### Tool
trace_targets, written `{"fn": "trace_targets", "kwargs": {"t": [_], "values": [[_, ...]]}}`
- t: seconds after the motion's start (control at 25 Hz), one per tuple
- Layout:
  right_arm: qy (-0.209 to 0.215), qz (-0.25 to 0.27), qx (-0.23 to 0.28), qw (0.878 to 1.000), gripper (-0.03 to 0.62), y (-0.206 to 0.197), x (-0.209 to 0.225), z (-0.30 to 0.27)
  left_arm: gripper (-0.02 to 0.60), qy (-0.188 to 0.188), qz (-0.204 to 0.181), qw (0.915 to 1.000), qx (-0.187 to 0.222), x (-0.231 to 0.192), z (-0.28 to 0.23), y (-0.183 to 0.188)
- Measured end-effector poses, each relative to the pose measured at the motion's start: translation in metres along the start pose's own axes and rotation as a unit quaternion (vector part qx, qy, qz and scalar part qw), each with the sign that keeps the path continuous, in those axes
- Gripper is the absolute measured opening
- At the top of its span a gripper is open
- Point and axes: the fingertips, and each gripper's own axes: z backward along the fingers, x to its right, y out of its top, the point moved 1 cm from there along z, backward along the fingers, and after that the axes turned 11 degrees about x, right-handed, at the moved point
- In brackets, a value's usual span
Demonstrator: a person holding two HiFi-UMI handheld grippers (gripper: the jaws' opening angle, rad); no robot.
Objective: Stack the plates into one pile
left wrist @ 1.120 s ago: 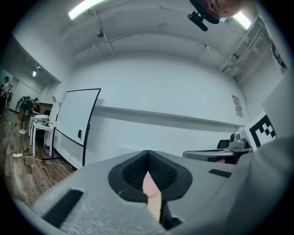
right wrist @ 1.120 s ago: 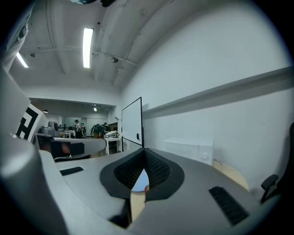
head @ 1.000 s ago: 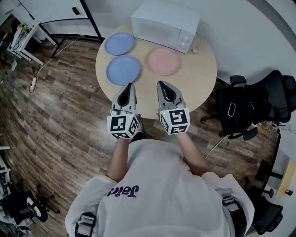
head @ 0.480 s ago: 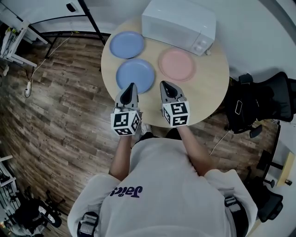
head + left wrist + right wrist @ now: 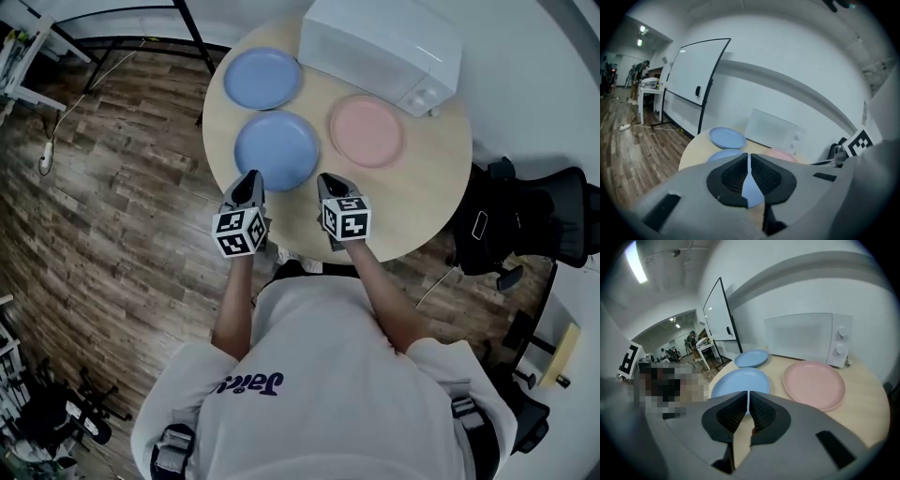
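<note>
Three plates lie apart on the round wooden table [image 5: 427, 202]: a near blue plate [image 5: 277, 150], a far blue plate [image 5: 262, 78] and a pink plate [image 5: 367, 130]. My left gripper [image 5: 253, 177] hovers at the near blue plate's front left edge, shut and empty. Just right of that plate, over bare wood, my right gripper [image 5: 327, 180] is also shut and empty. The left gripper view looks past shut jaws to the near blue plate [image 5: 723, 155] and far blue plate [image 5: 727, 137]. In the right gripper view the near blue plate [image 5: 740, 381] and pink plate [image 5: 814, 383] lie just ahead.
A white microwave [image 5: 381, 51] stands at the table's far side, behind the pink plate. A black office chair [image 5: 525, 220] sits to the table's right. A whiteboard stand [image 5: 696, 82] is beyond the table on the left. Wooden floor surrounds the table.
Both grippers have dropped and moved forward from the table's near edge towards the near blue plate. They stayed shut.
</note>
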Motion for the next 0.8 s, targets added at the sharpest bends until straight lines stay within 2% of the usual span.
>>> {"fn": "trace_targets", "kwargs": {"t": [0.12, 0.32, 0.36, 0.4, 0.44, 0.6, 0.8], "values": [[-0.004, -0.01, -0.034, 0.999, 0.012, -0.02, 0.019, -0.016, 0.012, 0.039, 0.036, 0.9984, -0.02, -0.018, -0.006, -0.018], [0.001, -0.047, -0.062, 0.997, 0.027, -0.037, 0.034, -0.044, 0.019, 0.077, 0.035, 0.9943, -0.064, -0.046, -0.01, -0.045], [0.008, -0.056, -0.065, 0.996, 0.074, -0.038, 0.034, -0.05, 0.049, 0.079, 0.041, 0.9936, -0.069, -0.051, -0.012, -0.05], [0.015, -0.065, -0.068, 0.995, 0.155, -0.039, 0.033, -0.056, 0.113, 0.079, 0.047, 0.993, -0.074, -0.055, -0.015, -0.054], [0.021, -0.073, -0.072, 0.994, 0.186, -0.041, 0.033, -0.063, 0.158, 0.079, 0.053, 0.9923, -0.08, -0.06, -0.018, -0.058], [0.012, -0.107, -0.086, 0.99, 0.195, -0.049, 0.037, -0.085, 0.209, 0.095, 0.065, 0.9874, -0.109, -0.082, -0.035, -0.076], [-0.02, -0.146, -0.11, 0.983, 0.18, -0.067, 0.039, -0.096, 0.216, 0.113, 0.083, 0.9807, -0.137, -0.103, -0.046, -0.091]]}}
